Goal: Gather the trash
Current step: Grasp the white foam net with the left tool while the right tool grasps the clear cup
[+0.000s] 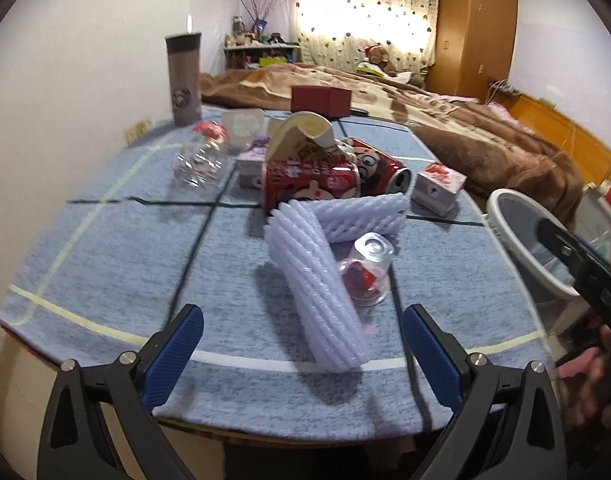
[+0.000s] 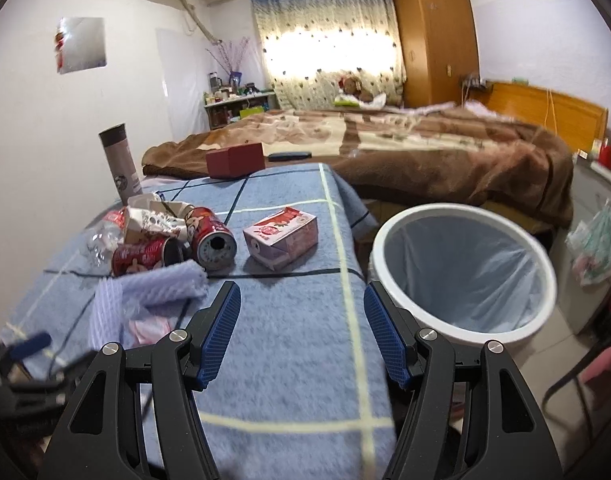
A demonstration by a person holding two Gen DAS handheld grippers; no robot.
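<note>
Trash lies on a blue cloth-covered table (image 1: 105,264). A white foam net sleeve (image 1: 325,280) curls just ahead of my open left gripper (image 1: 303,322); nothing is between its fingers. Behind the sleeve lie a small clear bottle (image 1: 367,274), two red cans (image 1: 381,172), a crumpled paper cup (image 1: 301,136), a clear plastic bottle (image 1: 201,156) and a small pink drink carton (image 1: 437,186). In the right wrist view my right gripper (image 2: 301,304) hangs open over the table's near right part. The carton (image 2: 281,236) and cans (image 2: 213,240) lie beyond it. A white bin (image 2: 461,272) with a liner stands right of the table.
A tall grey tumbler (image 1: 183,80) and a dark red box (image 1: 319,100) stand at the table's far side. A bed with a brown blanket (image 2: 425,152) lies behind. The table's right edge drops next to the bin. A person's hand (image 1: 593,364) shows at the right.
</note>
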